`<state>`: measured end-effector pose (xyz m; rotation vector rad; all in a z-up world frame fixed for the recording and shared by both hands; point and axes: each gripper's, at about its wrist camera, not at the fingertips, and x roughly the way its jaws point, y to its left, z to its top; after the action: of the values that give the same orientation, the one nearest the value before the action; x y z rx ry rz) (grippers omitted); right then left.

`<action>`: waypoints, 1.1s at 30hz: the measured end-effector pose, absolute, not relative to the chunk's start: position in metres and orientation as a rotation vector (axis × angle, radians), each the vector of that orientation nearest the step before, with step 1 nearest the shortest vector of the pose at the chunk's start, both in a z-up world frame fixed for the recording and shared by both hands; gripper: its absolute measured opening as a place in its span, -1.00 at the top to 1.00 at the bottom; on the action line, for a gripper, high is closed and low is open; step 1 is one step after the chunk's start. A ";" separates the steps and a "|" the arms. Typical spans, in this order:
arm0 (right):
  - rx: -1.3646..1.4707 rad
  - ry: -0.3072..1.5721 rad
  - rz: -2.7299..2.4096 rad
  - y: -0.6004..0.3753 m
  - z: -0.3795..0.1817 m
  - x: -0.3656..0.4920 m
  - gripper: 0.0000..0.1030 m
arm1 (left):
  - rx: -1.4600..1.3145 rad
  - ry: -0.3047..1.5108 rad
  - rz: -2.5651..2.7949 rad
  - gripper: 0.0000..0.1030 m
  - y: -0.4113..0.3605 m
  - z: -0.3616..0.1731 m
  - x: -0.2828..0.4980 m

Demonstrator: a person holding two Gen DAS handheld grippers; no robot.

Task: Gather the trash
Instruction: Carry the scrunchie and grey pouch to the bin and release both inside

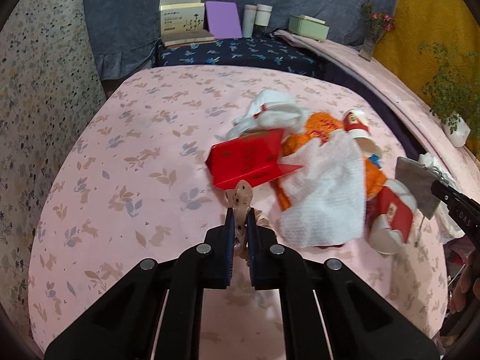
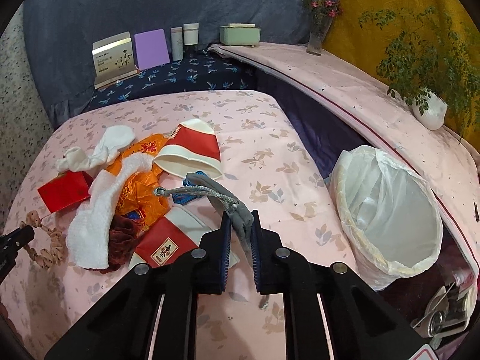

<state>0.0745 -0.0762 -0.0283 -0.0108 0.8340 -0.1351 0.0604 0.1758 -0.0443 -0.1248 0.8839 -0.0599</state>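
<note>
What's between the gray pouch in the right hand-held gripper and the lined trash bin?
Nothing visible. The right hand-held gripper is shut on the gray pouch, and only bare pink tablecloth lies between it and the trash bin.

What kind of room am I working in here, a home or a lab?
Most likely a home setup, perhaps a bedroom corner: a table under a pink bunny-print cloth, potted plants on a side ledge, toiletry bottles and boxes at the back, and a lined waste bin beside the table.
</note>
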 end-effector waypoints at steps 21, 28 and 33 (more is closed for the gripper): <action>0.098 0.771 -0.257 -0.155 -0.001 0.023 0.78 | -0.006 0.771 -0.356 0.86 0.022 0.016 0.063; 0.162 0.749 -0.381 -0.215 0.003 0.012 0.78 | 0.044 0.751 -0.499 0.86 -0.050 0.026 0.073; 0.193 0.737 -0.452 -0.250 0.003 0.008 0.78 | 0.082 0.733 -0.590 0.85 -0.099 0.031 0.075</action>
<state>0.0079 -0.2503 0.0031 0.1927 0.7370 -0.4520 0.0748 -0.0992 0.0306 0.0819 0.7326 -0.5898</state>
